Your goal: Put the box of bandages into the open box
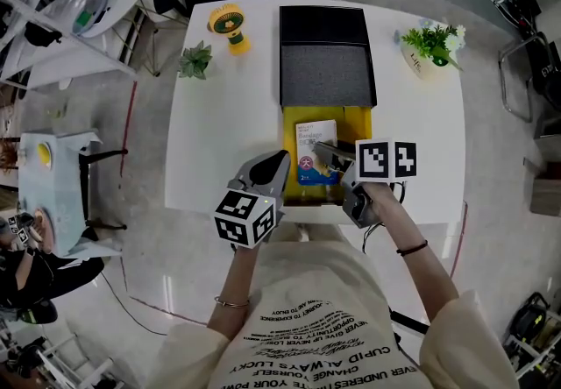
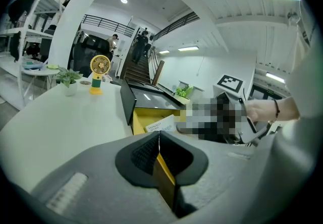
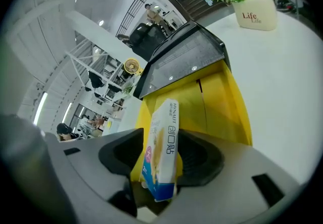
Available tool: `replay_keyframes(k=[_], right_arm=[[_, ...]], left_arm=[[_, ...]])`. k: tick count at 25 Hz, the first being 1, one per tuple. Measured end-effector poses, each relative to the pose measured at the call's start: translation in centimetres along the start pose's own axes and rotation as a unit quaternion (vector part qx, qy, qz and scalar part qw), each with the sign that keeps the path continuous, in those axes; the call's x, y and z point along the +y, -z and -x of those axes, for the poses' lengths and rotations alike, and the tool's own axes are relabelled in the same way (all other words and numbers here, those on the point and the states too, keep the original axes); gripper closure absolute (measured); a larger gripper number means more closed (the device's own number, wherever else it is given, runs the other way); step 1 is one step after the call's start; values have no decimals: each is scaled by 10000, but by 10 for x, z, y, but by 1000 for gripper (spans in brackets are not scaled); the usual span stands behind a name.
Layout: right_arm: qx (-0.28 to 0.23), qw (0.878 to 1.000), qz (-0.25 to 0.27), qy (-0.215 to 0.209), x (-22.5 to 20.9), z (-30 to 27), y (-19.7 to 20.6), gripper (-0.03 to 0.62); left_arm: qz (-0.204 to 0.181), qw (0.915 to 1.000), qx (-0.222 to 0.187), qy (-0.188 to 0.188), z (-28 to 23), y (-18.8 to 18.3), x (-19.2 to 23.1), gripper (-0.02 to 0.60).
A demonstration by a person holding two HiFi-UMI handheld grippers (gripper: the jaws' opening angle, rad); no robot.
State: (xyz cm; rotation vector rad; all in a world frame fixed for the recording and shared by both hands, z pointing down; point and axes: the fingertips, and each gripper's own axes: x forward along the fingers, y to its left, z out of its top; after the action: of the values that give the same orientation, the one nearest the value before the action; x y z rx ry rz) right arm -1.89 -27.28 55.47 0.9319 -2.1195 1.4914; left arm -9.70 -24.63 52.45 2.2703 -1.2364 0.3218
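The open box (image 1: 294,129) is yellow inside with a black lid (image 1: 326,72) folded back, and it lies in the middle of the white table (image 1: 219,142). The white and blue box of bandages (image 1: 316,151) stands tilted inside it, near the front. My right gripper (image 1: 326,155) reaches in from the right; its jaws stand open around the bandage box (image 3: 164,147), with a gap on the left side. My left gripper (image 1: 276,164) is at the box's front left corner, shut on a thin edge of the yellow wall (image 2: 166,177).
A yellow desk fan (image 1: 230,28) and a small green plant (image 1: 195,59) stand at the table's back left. A potted plant in a white pot (image 1: 431,45) stands at the back right. The table's front edge lies just below both grippers.
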Motion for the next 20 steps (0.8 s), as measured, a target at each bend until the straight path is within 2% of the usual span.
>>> replay_keyframes(k=[7, 12, 20], right_arm=[[-149, 9958, 526, 737, -8, -3, 2, 370], [-155, 9900, 848, 1115, -13, -5, 6, 360], [-293, 9828, 1137, 1425, -17, -4, 6, 355]], left_arm=[[-43, 10000, 16, 41, 0, 0, -1, 558], [-84, 9999, 67, 89, -1, 2, -1, 558], [-148, 9996, 124, 191, -4, 2, -5, 558]])
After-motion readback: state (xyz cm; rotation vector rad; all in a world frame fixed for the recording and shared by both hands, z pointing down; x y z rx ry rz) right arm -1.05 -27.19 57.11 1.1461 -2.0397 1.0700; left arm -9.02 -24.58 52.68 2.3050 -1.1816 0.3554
